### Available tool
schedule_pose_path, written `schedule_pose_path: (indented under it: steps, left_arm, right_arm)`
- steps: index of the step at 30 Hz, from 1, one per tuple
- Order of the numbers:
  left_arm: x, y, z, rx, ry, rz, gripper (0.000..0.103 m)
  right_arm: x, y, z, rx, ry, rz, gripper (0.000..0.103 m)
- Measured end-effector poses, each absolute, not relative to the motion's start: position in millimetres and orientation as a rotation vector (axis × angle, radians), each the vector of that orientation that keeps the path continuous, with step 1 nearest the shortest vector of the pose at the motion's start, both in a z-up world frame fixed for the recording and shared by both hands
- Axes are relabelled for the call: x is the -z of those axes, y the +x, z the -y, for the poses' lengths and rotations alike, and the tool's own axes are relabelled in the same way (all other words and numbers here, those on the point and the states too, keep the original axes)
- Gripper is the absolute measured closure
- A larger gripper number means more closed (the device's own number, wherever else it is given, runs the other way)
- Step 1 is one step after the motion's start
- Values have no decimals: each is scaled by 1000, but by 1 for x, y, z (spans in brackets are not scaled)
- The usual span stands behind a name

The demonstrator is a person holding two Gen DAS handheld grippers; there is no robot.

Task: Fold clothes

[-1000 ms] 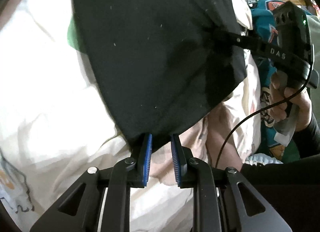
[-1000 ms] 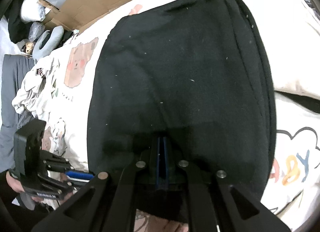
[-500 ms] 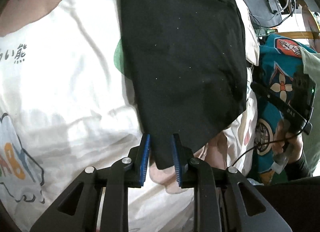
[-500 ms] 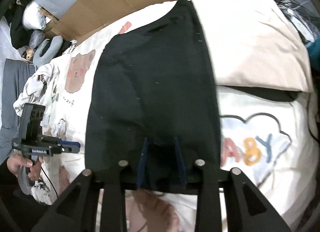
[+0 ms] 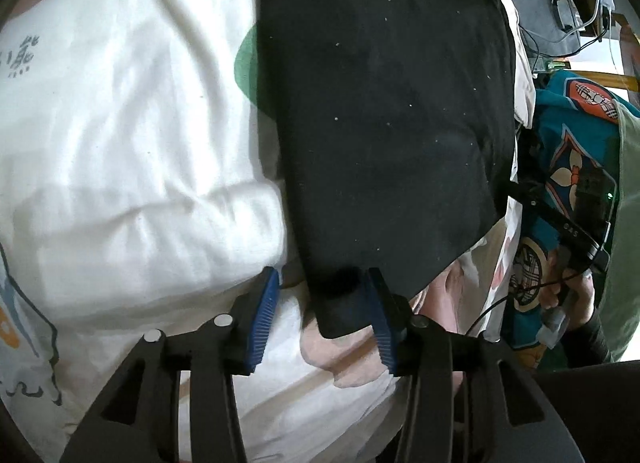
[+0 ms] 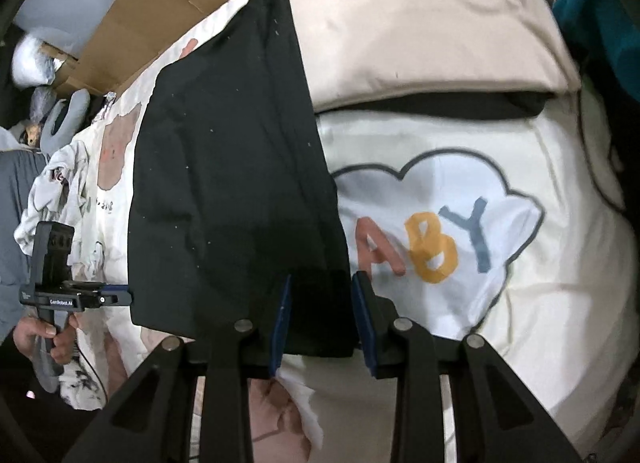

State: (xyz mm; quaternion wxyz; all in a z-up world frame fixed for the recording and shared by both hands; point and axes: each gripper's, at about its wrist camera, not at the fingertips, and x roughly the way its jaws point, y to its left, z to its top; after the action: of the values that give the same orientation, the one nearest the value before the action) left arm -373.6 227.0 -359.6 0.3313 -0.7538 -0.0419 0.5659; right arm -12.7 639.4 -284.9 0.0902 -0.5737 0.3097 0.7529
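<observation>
A folded black garment (image 5: pixel 380 103) lies flat on the white quilt (image 5: pixel 120 143). One near corner of it sits between the pads of my left gripper (image 5: pixel 322 279), whose jaws are opening; the left pad stands off the cloth. In the right wrist view the same black garment (image 6: pixel 232 163) stretches away from me. Its other near corner rests loosely between the parted blue pads of my right gripper (image 6: pixel 322 283). Each tool also shows in the other's view: the left gripper (image 6: pixel 76 295) in a hand at the left, the right gripper (image 5: pixel 576 223) at the right.
The quilt carries a cloud print with coloured letters (image 6: pixel 440 223). A beige pillow (image 6: pixel 420 23) lies beyond it, with a dark cloth strip under its edge. Cardboard (image 6: pixel 160 3) stands at the far side. A teal patterned garment (image 5: pixel 568 143) lies at the right.
The right gripper, shut on the black garment a second ago, now stands open. The left jaws have spread wider. The garment has settled flat and both views have drawn back from it.
</observation>
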Motion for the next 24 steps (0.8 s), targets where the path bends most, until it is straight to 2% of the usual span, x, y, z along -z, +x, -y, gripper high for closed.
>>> schedule_pose_path:
  steps: [3, 7, 11, 12, 16, 17, 18, 20, 24]
  left_arm:
    - [362, -374, -229, -1484, -1973, 108, 59]
    - [367, -374, -226, -1485, -1974, 166, 59]
    - [374, -370, -218, -1478, -1971, 245, 59]
    - [374, -369, -218, -1479, -1974, 254, 60]
    - [376, -365, -224, -1488, -1973, 250, 62]
    - [376, -364, -226, -1487, -1971, 250, 62]
    - [376, -364, -227, -1489, -1971, 251, 63]
    - [376, -362, -229, -1474, -1973, 276, 81]
    - [371, -359, -236, -1481, -1969, 246, 84]
  right_arm:
    - [294, -14, -642, -2228, -1721, -938, 73]
    - [306, -14, -645, -2213, -1731, -985, 68]
    - [313, -9, -649, -2209, -1723, -1064, 68]
    - [313, -7, -649, -2209, -1722, -1079, 70]
    - [312, -5, -648, -2213, -1734, -1114, 92]
    - [310, -5, -647, -2218, -1737, -1110, 94]
    - [308, -4, -647, -2225, -1739, -1105, 95]
    - [303, -3, -645, -2236, -1741, -1099, 95]
    - [300, 0, -647, -2237, -1737, -1107, 92]
